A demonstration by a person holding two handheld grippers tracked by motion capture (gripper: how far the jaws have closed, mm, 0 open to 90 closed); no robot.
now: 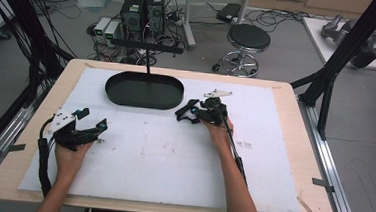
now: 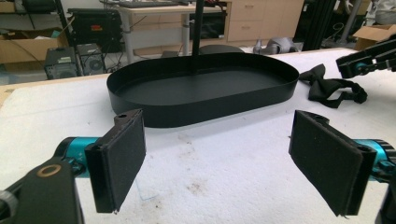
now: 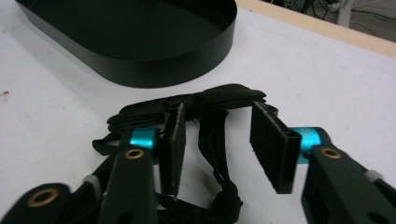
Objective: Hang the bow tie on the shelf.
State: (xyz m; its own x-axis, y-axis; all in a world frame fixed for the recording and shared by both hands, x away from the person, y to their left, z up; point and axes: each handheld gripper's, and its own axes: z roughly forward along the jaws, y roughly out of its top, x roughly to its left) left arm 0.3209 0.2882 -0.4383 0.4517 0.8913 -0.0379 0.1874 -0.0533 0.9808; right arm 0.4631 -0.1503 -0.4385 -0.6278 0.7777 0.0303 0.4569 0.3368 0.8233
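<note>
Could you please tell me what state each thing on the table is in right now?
Black oval tray: upright on the white mat, nothing in it.
Black bow tie: lying crumpled on the mat beside the tray, strap between the right tongs' pads, not yet pinched.
Right tongs: partly open, straddling the bow tie.
Left tongs: wide open, nothing between the pads.
White mat: flat, lightly stained.

Bow tie [image 3: 215,100]: black throughout, strap black too. Oval tray [image 2: 205,88]: black inside and out. Table cover [image 1: 172,155]: white, speckled with small brown stains. Table edge [image 1: 293,143]: pale wood. Left gripper [image 2: 219,158]: black pads, teal collars, brass-coloured rivet. Right gripper [image 3: 224,149]: same black, teal and brass. Stool [image 1: 248,37]: black seat, chrome base. Floor [image 1: 365,123]: grey.
</note>
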